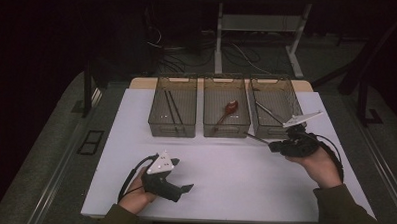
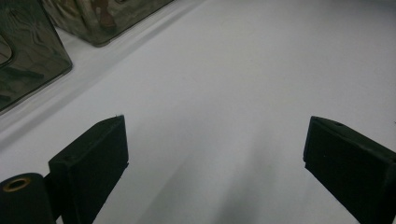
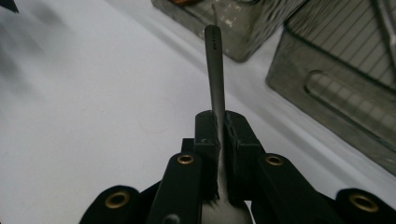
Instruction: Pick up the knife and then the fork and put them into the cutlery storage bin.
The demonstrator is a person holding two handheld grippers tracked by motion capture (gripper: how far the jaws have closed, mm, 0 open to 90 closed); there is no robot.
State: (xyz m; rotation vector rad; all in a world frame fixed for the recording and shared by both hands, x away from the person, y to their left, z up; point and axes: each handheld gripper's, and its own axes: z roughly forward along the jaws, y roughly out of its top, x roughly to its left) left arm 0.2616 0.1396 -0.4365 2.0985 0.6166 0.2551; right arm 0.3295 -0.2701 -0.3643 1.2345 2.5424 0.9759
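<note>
The right tongs (image 3: 218,135) clench a metal utensil (image 3: 214,65) by its handle, aimed toward the bins (image 1: 276,107) at twelve o'clock for sorting, while the left tongs (image 2: 215,154) idle, released, above the desk (image 1: 234,178).

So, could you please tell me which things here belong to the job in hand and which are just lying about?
In the job:
- right gripper, shut on a metal utensil
- right bin, nearest that utensil

Lying about:
- left gripper, open over the bare table
- left bin with dark sticks
- middle bin with a red spoon
</note>
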